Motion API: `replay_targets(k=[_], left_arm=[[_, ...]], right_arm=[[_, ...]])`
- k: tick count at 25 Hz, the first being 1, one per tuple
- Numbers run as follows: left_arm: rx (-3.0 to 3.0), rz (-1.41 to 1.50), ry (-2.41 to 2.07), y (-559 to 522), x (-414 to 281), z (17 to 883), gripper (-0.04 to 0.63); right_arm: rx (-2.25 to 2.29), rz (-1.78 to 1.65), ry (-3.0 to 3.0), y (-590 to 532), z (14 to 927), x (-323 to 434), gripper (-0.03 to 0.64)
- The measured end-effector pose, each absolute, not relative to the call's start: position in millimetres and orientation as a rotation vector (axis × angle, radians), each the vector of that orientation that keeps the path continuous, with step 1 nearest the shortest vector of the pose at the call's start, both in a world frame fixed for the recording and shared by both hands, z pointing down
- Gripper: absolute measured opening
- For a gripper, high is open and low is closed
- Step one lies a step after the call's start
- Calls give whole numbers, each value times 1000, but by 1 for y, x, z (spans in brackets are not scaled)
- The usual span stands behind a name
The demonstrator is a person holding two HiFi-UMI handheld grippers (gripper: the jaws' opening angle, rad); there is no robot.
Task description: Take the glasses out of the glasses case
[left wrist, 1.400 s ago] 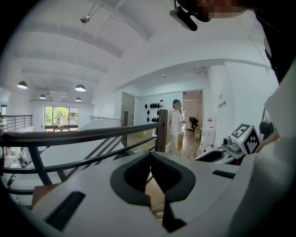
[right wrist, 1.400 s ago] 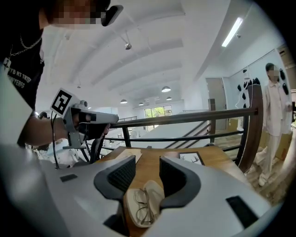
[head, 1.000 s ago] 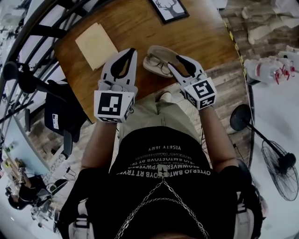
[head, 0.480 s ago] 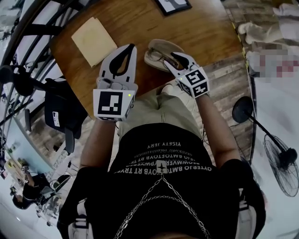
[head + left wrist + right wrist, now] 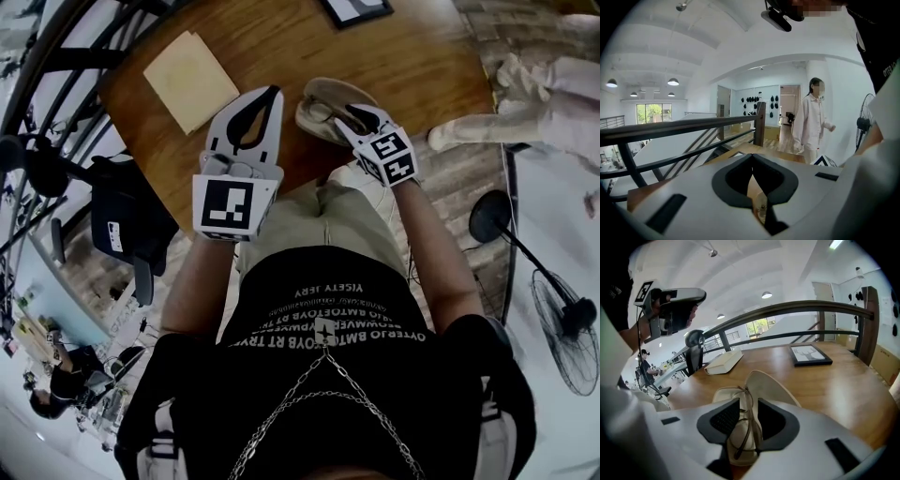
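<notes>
One open glasses case (image 5: pixel 774 386); one pair of glasses (image 5: pixel 746 420) between the right gripper (image 5: pixel 747 404) fingers, which have just been closing, unclamped. Left gripper (image 5: pixel 752 157) fingers clenched, empty. Beyond the fingers: one book (image 5: pixel 724 361), one framed picture (image 5: pixel 810 354).

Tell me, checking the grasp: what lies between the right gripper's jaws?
The glasses, in the glasses case, per the right gripper view; the right gripper's jaws have just been closing.

Beige glasses case (image 5: pixel 769 387) lies open on wooden table (image 5: pixel 843 380), thin-framed glasses (image 5: pixel 743 436) inside
</notes>
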State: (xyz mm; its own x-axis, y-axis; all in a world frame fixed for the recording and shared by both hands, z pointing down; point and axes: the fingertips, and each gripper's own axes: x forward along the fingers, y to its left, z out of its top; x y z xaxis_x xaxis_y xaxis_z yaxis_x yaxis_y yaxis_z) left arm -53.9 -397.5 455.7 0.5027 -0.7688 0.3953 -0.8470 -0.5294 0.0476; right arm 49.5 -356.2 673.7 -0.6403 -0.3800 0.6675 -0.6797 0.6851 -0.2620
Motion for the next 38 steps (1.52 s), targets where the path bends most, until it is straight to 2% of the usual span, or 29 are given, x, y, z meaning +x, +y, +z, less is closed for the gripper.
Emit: replay_targets(k=[14,25,38], left_arm=[[2504,502,-1339,-408,-59,463,25],[2527,500,-1312,-415,-54,452,25],[2570,421,-1350,-427,-46,414,25]], right_arm=[[758,706,-2208,-350,703,48,46],[847,699,-2239,-363,678,61,43],[972,667,-2386,-372,592,74,43]])
